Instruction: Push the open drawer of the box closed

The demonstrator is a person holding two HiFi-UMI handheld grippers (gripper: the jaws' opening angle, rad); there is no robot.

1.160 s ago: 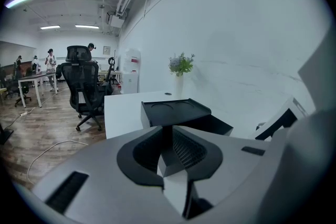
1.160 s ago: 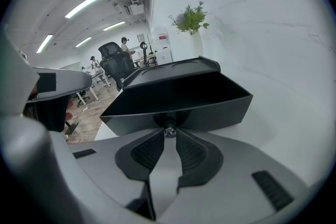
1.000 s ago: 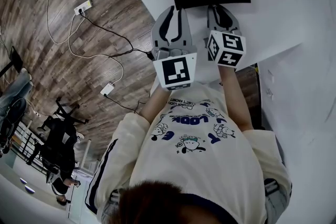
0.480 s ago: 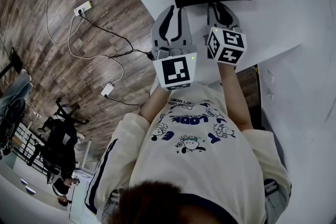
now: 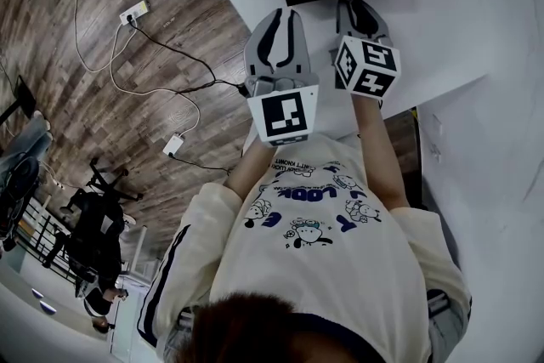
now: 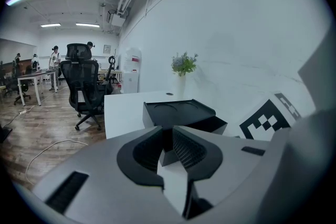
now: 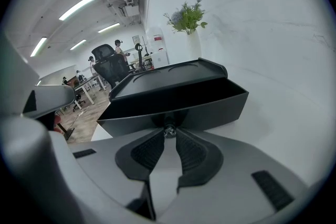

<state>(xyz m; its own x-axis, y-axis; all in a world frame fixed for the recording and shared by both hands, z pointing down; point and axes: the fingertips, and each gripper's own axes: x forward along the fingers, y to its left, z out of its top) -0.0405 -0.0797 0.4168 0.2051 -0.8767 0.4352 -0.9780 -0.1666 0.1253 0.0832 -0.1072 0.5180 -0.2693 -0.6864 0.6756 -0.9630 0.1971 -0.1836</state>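
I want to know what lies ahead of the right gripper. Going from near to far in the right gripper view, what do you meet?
Right gripper → drawer knob → open drawer → box top → vase of flowers

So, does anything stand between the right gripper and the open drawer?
Nothing visible does. The right gripper holds the small knob on the front of the drawer, which sticks out of the box.
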